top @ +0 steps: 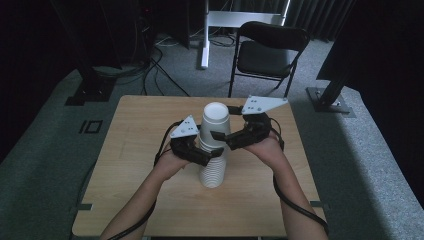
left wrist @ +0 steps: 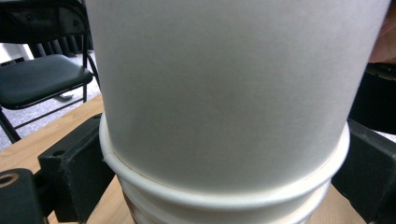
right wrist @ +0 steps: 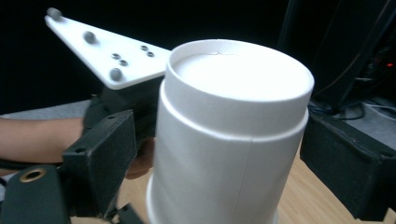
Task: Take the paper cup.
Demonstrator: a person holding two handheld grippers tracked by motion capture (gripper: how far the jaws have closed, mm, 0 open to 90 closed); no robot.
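A tall stack of upturned white paper cups (top: 214, 172) stands in the middle of the wooden table (top: 140, 130). The top cup (top: 216, 120) sits higher than the rest, its base up. My left gripper (top: 211, 156) comes in from the left and is shut on the stack below the top cup. In the left gripper view both jaws press on the rolled rims (left wrist: 224, 200) under the top cup (left wrist: 224, 93). My right gripper (top: 220, 137) comes from the right and is shut on the top cup (right wrist: 233, 140), one jaw on each side.
A black folding chair (top: 267, 50) stands on the carpet behind the table, with a white stand (top: 205, 35) and cables to its left. Black posts rise at the far left and right. The left gripper's grey plate (right wrist: 107, 51) lies close beyond the top cup.
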